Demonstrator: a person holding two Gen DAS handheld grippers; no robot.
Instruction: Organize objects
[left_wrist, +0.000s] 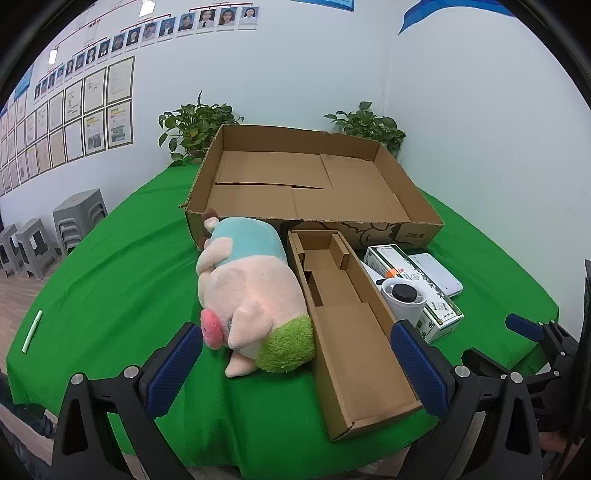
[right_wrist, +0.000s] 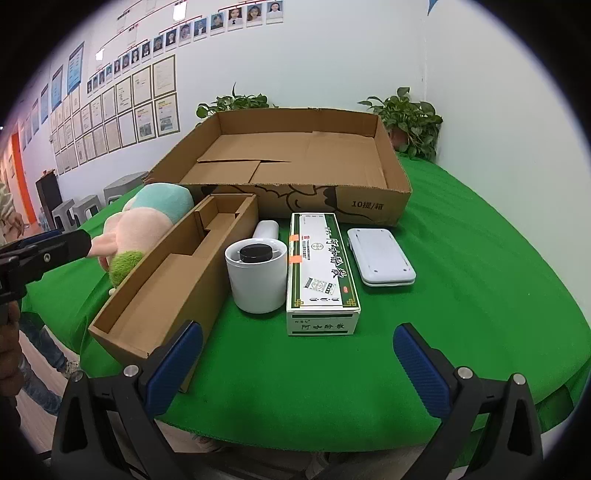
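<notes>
Left wrist view. Left gripper (left_wrist: 295, 365) — blue-padded fingers (left_wrist: 173, 365) spread wide, holding nothing. Between them: the head end of a plush pig (left_wrist: 251, 295) lying on the green tabletop (left_wrist: 110, 288), its pink snout just beside the left finger, contact not clear; and the near end of a long narrow carton (left_wrist: 351, 332), open-topped, its near right corner hidden behind the right finger. Beyond the fingers: a large shallow cardboard box (left_wrist: 314, 184), nothing inside. Only here: a pale green pen (left_wrist: 32, 331) far to the left on the cloth. The right gripper's blue tip shows at the right edge.

Right wrist view. Right gripper (right_wrist: 297, 363) — fingers (right_wrist: 421, 365) likewise fully apart, gripping nothing; bare cloth lies between them. Ahead: a white cup (right_wrist: 256, 280) with a black-capped item inside, and a white-and-green medicine box (right_wrist: 322, 273) just right of it. A flat white device (right_wrist: 380, 256) lies ahead of the right finger. The carton's near corner stands behind the left finger. Only here: a white cylinder (right_wrist: 266, 229) lying behind the cup. The pig is partly hidden beyond the carton.
</notes>
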